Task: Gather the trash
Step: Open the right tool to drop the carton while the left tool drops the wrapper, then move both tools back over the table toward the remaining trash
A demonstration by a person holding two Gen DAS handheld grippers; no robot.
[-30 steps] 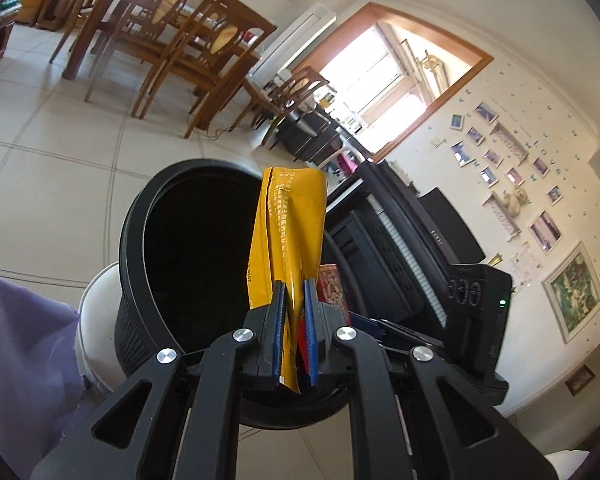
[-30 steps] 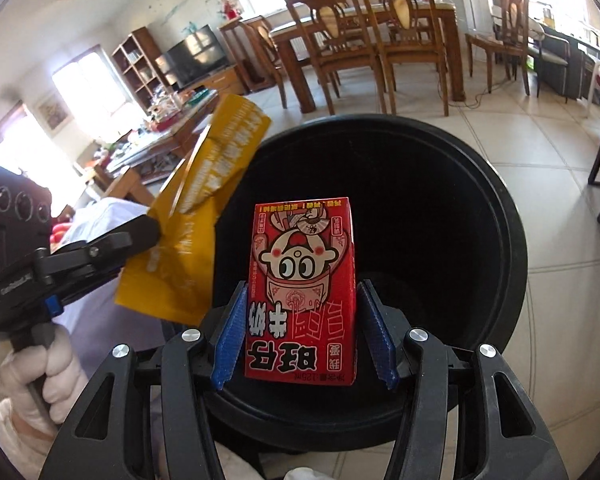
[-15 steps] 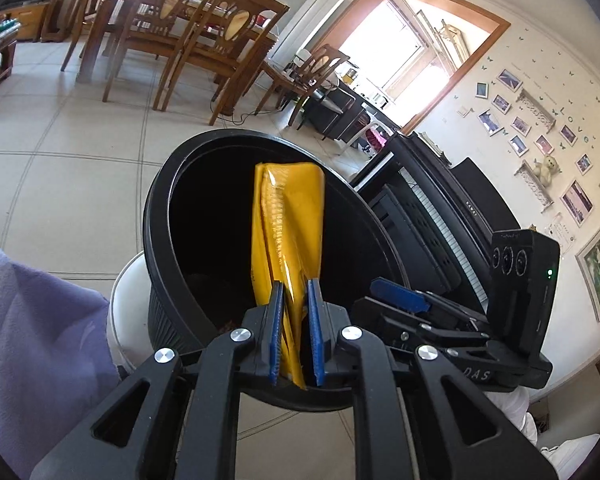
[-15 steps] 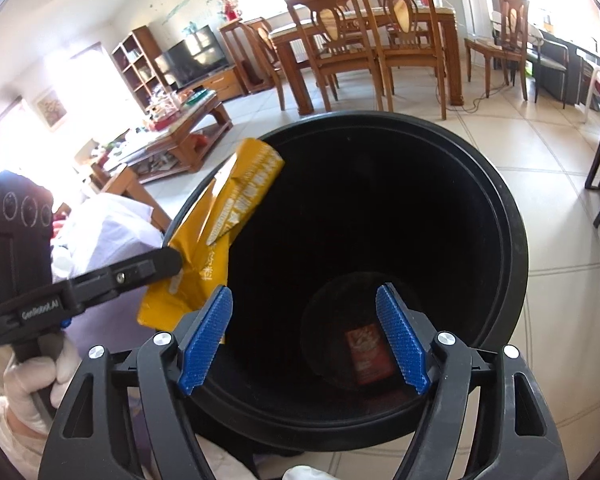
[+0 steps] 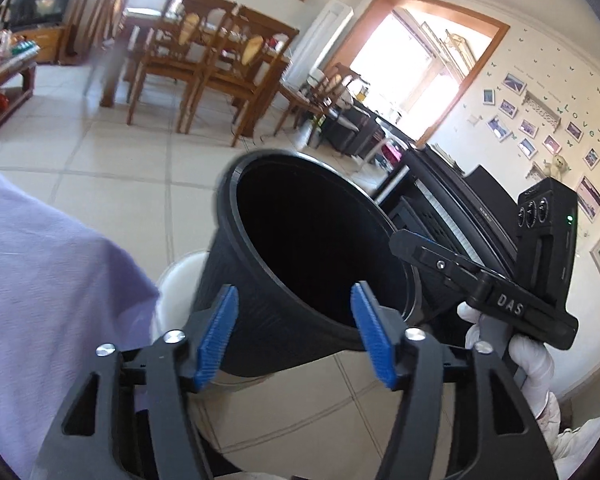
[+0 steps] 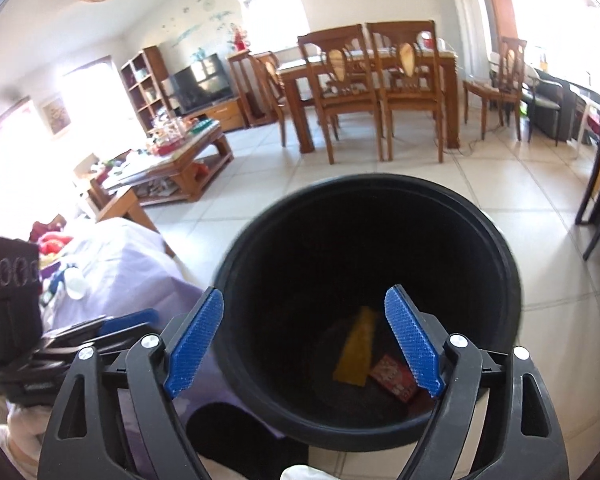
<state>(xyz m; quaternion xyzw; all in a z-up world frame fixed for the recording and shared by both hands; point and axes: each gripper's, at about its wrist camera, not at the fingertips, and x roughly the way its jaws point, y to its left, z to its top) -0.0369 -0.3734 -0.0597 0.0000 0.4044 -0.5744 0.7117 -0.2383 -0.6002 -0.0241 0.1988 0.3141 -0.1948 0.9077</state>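
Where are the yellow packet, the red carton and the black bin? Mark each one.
yellow packet [image 6: 356,352], right wrist view, middle of its face
red carton [image 6: 394,378], right wrist view, its printed face
black bin [image 6: 364,186], right wrist view, far rim

The bin [image 6: 496,248] is matt black plastic, its outer wall finely ribbed. The pads [image 5: 374,338] are rough, knurled blue plastic. The floor [image 5: 112,184] is glossy pale tile; the chairs [image 6: 340,92] are polished wood.

Left gripper [image 5: 294,334], jaws spread and empty, faces a black bin [image 5: 300,240]; right gripper [image 5: 420,246] alongside
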